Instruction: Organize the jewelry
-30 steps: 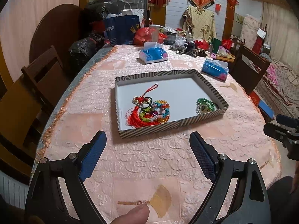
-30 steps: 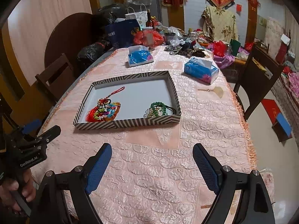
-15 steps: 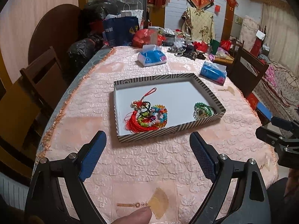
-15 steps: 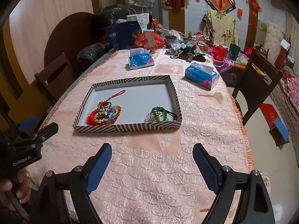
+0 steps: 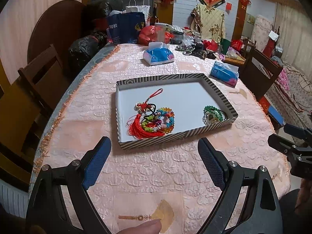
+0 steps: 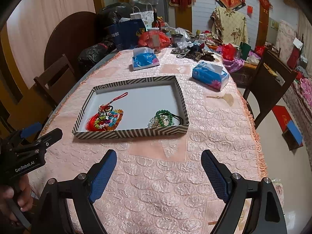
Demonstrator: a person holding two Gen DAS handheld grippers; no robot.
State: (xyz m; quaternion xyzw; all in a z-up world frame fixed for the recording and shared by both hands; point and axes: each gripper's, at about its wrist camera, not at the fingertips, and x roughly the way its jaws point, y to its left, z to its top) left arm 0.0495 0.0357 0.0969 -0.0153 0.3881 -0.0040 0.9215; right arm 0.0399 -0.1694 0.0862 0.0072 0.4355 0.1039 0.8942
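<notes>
A striped shallow box point(image 5: 176, 136) point(image 6: 130, 132) with a white floor lies on the pink tablecloth. Inside it, at the near left, a red tassel knot point(image 5: 143, 125) point(image 6: 93, 122) lies tangled with a multicoloured bead bracelet point(image 5: 161, 121) point(image 6: 112, 120). At the near right lie green bead bracelets point(image 5: 212, 114) point(image 6: 162, 119) with a black cord. My left gripper point(image 5: 154, 161) is open and empty, above the cloth in front of the box. My right gripper point(image 6: 159, 172) is open and empty, also in front of the box, and shows at the right edge of the left wrist view point(image 5: 292, 146).
Two blue tissue packs point(image 5: 158, 55) point(image 5: 224, 74) lie beyond the box. Bags, bottles and clutter point(image 5: 175, 33) fill the table's far end. Wooden chairs stand at the left point(image 5: 39, 81) and right point(image 5: 259, 72). A small fan-shaped charm point(image 6: 224, 98) lies right of the box.
Both grippers have drawn back slightly from the box, so it sits a little farther off. Both stay open and empty. The jewelry has not moved.
</notes>
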